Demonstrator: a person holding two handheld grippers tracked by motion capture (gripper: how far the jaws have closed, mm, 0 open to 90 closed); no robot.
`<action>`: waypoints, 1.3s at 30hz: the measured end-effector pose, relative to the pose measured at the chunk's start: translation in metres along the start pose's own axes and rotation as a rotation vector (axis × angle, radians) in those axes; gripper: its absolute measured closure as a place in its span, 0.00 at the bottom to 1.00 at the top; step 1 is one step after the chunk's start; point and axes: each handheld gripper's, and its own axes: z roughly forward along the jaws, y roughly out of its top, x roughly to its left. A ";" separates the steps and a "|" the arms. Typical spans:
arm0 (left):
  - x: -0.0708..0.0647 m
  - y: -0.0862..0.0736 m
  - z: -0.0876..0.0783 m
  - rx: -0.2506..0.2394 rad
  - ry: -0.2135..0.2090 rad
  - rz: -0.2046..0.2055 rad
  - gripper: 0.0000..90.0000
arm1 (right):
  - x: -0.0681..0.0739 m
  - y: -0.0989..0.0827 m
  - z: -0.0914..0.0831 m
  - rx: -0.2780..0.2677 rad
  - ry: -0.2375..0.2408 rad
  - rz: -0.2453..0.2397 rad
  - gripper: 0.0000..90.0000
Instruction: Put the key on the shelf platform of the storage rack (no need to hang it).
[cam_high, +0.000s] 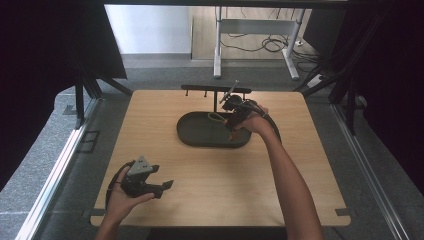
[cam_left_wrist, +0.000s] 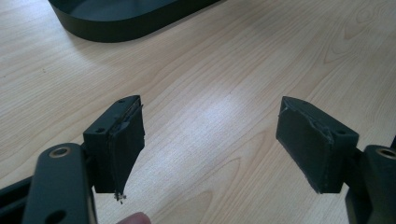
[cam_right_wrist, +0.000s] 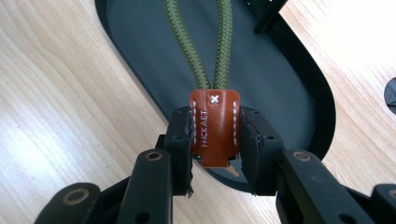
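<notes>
The right hand-held gripper (cam_right_wrist: 215, 154) is pinching a brown leather tab (cam_right_wrist: 215, 126) (white stitching, small embossed lettering) squarely between its two pads. From the tab a green cord loop (cam_right_wrist: 198, 42) runs away ahead of the jaws over the dark oval tray (cam_right_wrist: 140, 60) just beneath them. Beyond the tray stands a black hanger rack (cam_high: 216, 90). The left hand-held gripper (cam_left_wrist: 210, 140) rests low over the bare wooden tabletop (cam_left_wrist: 224, 74), jaws spread wide with nothing between them, the tray well ahead of it.
</notes>
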 end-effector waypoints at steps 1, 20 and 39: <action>0.000 0.000 0.000 0.001 0.000 0.000 0.26 | -0.001 0.000 0.001 0.001 -0.001 0.000 0.74; -0.001 0.000 0.001 0.004 -0.003 0.005 0.26 | -0.013 -0.005 0.031 0.019 -0.024 0.033 0.74; -0.002 0.001 0.001 0.005 0.000 0.008 0.27 | -0.012 -0.015 0.061 0.041 -0.021 0.049 0.74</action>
